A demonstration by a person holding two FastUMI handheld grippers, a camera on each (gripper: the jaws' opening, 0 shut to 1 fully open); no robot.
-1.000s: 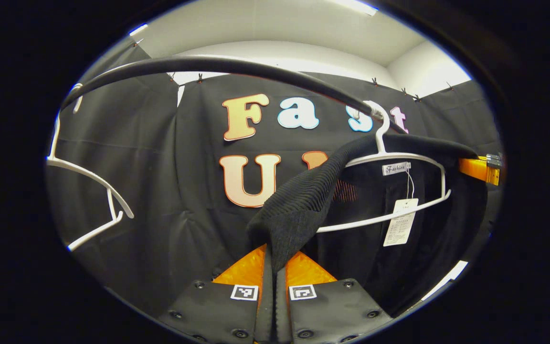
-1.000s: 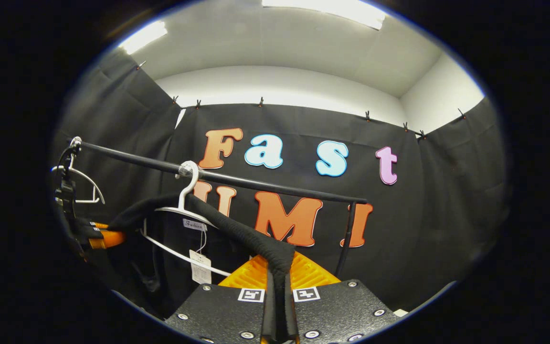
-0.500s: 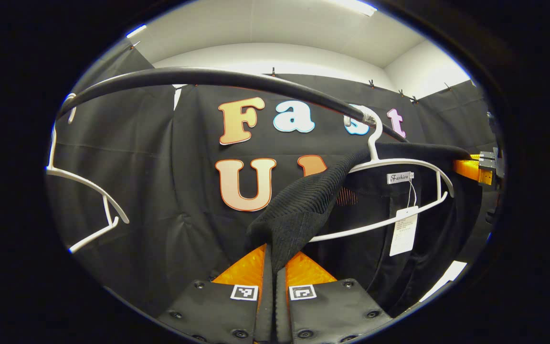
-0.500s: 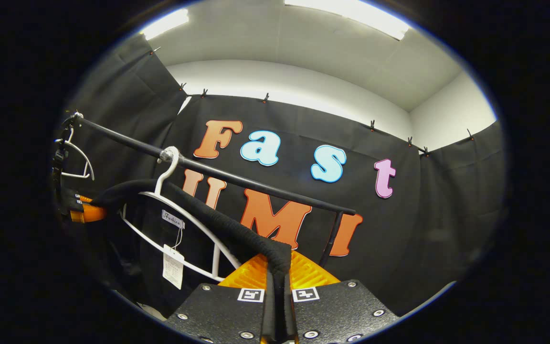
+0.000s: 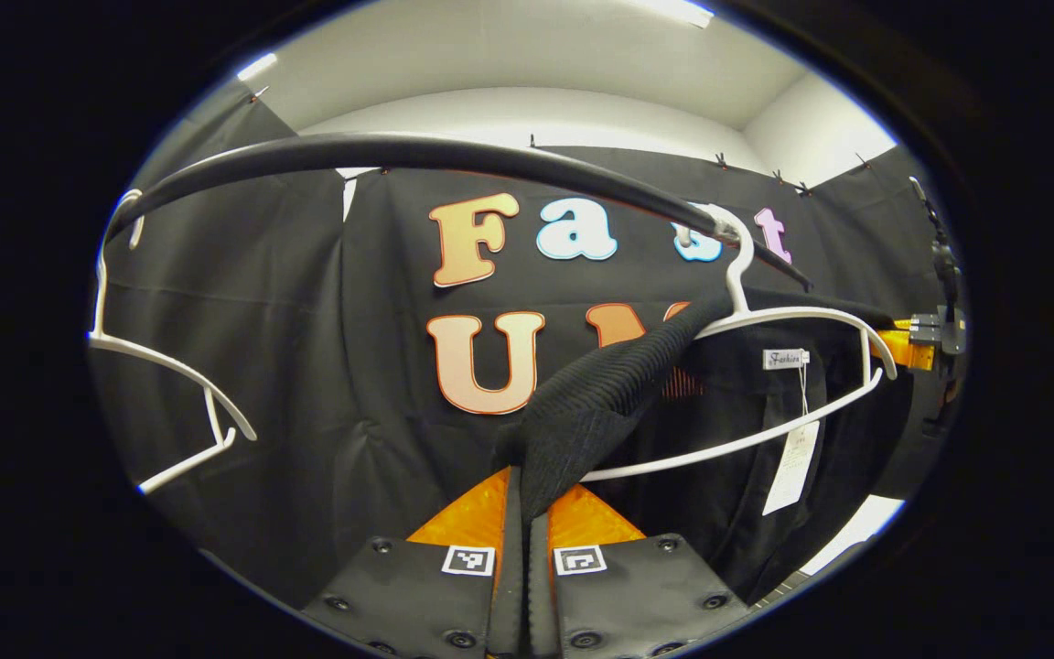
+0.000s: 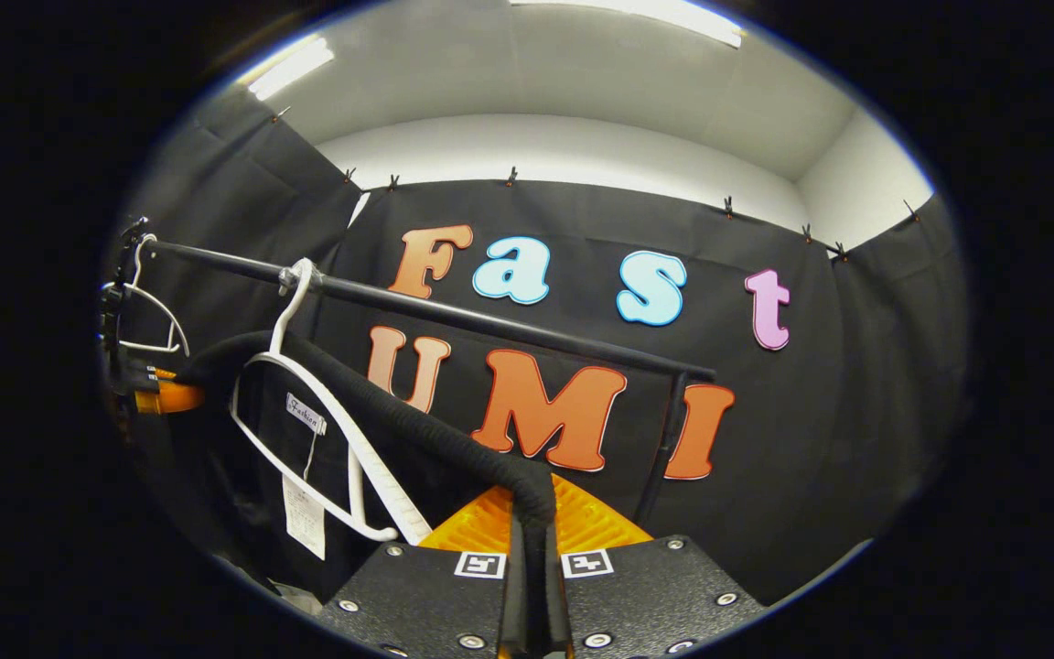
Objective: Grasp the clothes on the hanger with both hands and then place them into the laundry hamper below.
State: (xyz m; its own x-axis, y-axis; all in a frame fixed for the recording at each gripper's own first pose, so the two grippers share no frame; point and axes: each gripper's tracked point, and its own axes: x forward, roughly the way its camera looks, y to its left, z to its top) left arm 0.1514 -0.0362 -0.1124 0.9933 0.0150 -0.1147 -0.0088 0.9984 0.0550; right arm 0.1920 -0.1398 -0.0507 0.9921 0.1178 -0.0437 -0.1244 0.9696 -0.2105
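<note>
Left gripper view, tool: the left gripper has both fingers pressed together on a bunched shoulder of the black garment; the ribbed cloth runs up from the pinch to the white hanger.
Left gripper view, hanger: its hook sits on the black rail; the far end of its bar is bare, and a paper tag dangles beneath; a second, empty hanger hangs on the rail well apart to the left.
Left gripper view, other tool: the right gripper is at the garment's far shoulder.
Left gripper view, change: over the last second the hanger has tilted and the cloth has slid down along it; the tag has swung lower.
Right gripper view, tool: the right gripper is clamped on the other shoulder of the garment; the left gripper is at the far end.
Right gripper view, change: the hanger has swung steeply and more of its white arm now lies bare beside the stretched collar.
Meaning for the task: the garment seems to be peeling off but is still draped over the hanger; I judge it must clear the hanger before going down to the hamper.
</note>
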